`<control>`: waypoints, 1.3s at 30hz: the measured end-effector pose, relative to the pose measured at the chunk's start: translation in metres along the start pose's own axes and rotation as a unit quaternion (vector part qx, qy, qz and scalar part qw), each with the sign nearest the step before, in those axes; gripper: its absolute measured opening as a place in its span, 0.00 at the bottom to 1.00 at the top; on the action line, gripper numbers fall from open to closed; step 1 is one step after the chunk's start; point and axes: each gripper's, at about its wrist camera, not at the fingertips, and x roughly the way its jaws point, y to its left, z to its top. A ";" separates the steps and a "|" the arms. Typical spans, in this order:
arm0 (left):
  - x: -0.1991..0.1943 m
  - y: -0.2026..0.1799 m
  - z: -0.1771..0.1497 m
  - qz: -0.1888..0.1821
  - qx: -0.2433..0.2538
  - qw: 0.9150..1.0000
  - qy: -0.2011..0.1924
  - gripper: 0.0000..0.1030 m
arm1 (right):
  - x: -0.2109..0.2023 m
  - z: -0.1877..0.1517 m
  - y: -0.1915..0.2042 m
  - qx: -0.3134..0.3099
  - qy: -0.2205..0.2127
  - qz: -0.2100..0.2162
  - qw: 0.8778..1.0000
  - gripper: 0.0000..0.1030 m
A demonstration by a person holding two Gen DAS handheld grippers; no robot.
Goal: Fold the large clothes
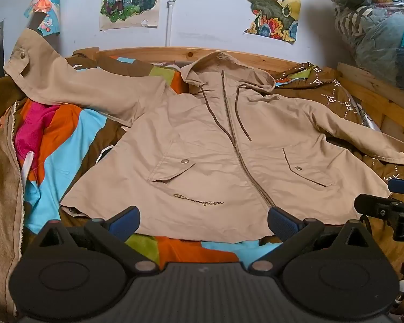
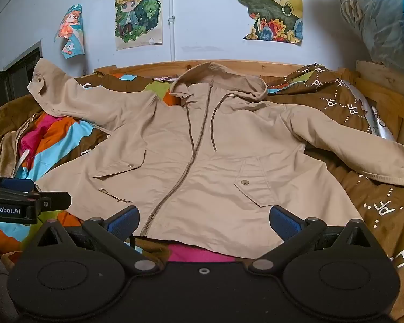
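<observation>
1. Beige hooded jacket (image 1: 215,140) is lying front-up, zipped, sleeves spread, on the bed's colourful quilt (image 1: 67,145).
2. Left claw (image 1: 203,222) is hovering at the hem, fingers apart, gripping nothing.
3. Right claw (image 2: 203,222) is doing likewise, fingers apart.

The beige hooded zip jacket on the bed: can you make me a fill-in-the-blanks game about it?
1. The beige hooded zip jacket lies flat with its front facing ____.
2. The brown stitched word near its hem reads ____.
3. The left gripper and right gripper both have jaws that are ____.
4. Each front pocket flap closes with a metal ____.

Missing words: up; Champion; open; snap
</observation>
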 end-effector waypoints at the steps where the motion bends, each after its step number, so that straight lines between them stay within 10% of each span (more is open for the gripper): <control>1: 0.000 0.000 0.000 0.000 0.000 1.000 0.000 0.99 | 0.000 0.000 0.000 0.000 0.000 0.000 1.000 0.99; 39: 0.001 -0.001 0.001 -0.001 -0.004 1.000 0.005 0.99 | 0.002 0.000 0.001 0.007 0.005 -0.002 1.000 0.99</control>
